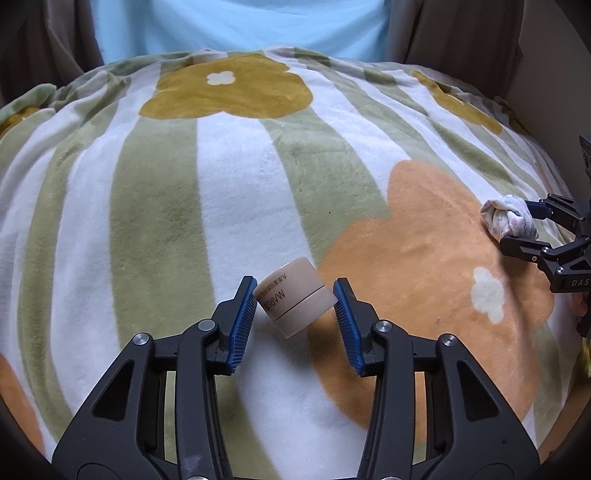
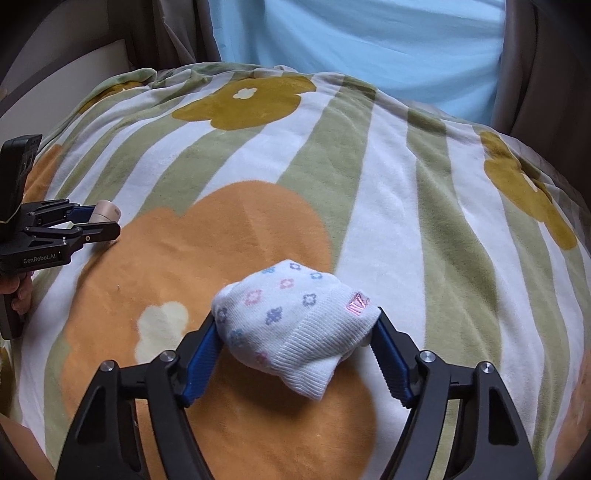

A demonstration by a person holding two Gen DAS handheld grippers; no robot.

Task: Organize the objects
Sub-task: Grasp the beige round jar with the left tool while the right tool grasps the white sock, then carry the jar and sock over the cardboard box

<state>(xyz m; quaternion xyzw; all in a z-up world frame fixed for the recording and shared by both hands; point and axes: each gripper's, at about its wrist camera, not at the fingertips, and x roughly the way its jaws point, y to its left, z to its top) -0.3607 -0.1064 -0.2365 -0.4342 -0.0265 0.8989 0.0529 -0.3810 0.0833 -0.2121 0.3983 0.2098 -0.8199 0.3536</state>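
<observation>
A small beige jar with dark lettering is tilted between the blue pads of my left gripper. The left pad touches it; a narrow gap shows at the right pad, so a firm grip is unclear. The jar and left gripper also show at the left in the right wrist view, the jar between the fingers. My right gripper is shut on a rolled white sock with small flower prints, just above the blanket. The sock and right gripper show at the right edge of the left view.
A soft fleece blanket with green and white stripes and large orange and mustard flowers covers the whole surface. A light blue cloth and brown curtains hang behind. A pale cylinder lies at the blanket's far edge.
</observation>
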